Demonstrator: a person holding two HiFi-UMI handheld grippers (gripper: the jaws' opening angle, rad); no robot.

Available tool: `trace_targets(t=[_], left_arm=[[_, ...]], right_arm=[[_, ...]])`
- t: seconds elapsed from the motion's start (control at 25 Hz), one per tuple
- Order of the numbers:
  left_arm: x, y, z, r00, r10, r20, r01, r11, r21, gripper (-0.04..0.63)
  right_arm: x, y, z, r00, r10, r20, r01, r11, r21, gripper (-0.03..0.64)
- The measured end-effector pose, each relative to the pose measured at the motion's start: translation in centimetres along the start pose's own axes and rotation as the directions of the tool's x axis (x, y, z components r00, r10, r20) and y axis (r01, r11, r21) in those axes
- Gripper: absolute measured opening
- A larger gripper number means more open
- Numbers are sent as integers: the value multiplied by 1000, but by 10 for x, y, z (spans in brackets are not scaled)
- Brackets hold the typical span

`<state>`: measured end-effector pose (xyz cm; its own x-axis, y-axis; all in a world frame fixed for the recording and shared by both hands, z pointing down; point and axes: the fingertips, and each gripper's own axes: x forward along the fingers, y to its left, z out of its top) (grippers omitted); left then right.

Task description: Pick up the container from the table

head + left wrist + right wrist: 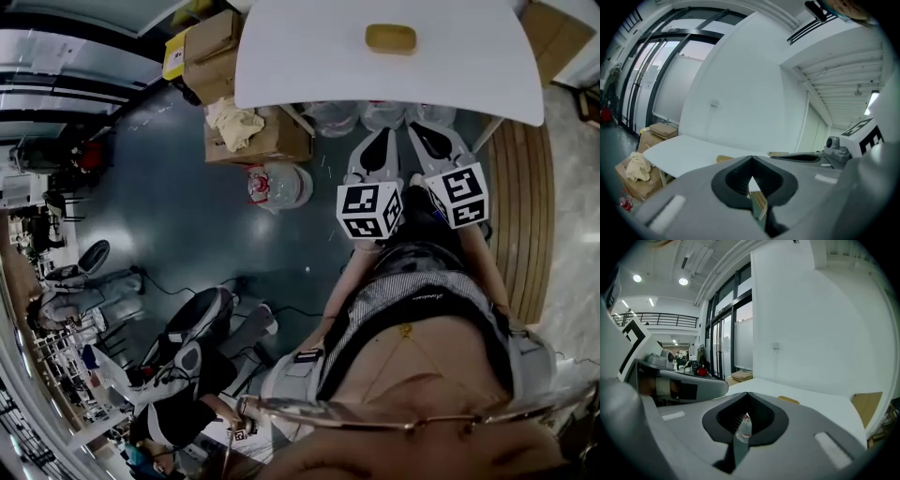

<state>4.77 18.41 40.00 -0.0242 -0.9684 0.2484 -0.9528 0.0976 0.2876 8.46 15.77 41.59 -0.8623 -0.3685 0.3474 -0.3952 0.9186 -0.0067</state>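
A small tan, rounded container (pixel 391 38) lies on the white table (pixel 309 56), toward its far side. Both grippers hang in front of the table's near edge, below the tabletop and well short of the container. My left gripper (pixel 381 133) is shut with nothing between its jaws, and my right gripper (pixel 422 129) beside it is shut and empty too. In the left gripper view the container (pixel 723 159) peeks over the closed jaws (pixel 751 158). In the right gripper view the container (pixel 788 400) shows as a tan sliver on the table (pixel 825 404) beyond the closed jaws (pixel 747 393).
Cardboard boxes (pixel 246 131) with a crumpled cloth stand on the floor at the table's left corner. Large water bottles (pixel 281 186) lie under and beside the table. Wooden decking (pixel 523 216) runs along the right. Another person (pixel 178 412) sits at lower left.
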Motion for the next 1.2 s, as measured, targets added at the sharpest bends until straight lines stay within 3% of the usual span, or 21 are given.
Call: trace_targets(t=[0.68, 1.2], left_arm=[[94, 7, 33, 1000, -19, -14, 19, 1000, 3, 0], [135, -4, 43, 1000, 19, 5, -19, 1000, -4, 0]], right_arm=[[53, -78, 31, 999, 34, 26, -33, 999, -7, 23], [72, -119, 39, 996, 87, 25, -86, 996, -37, 23]])
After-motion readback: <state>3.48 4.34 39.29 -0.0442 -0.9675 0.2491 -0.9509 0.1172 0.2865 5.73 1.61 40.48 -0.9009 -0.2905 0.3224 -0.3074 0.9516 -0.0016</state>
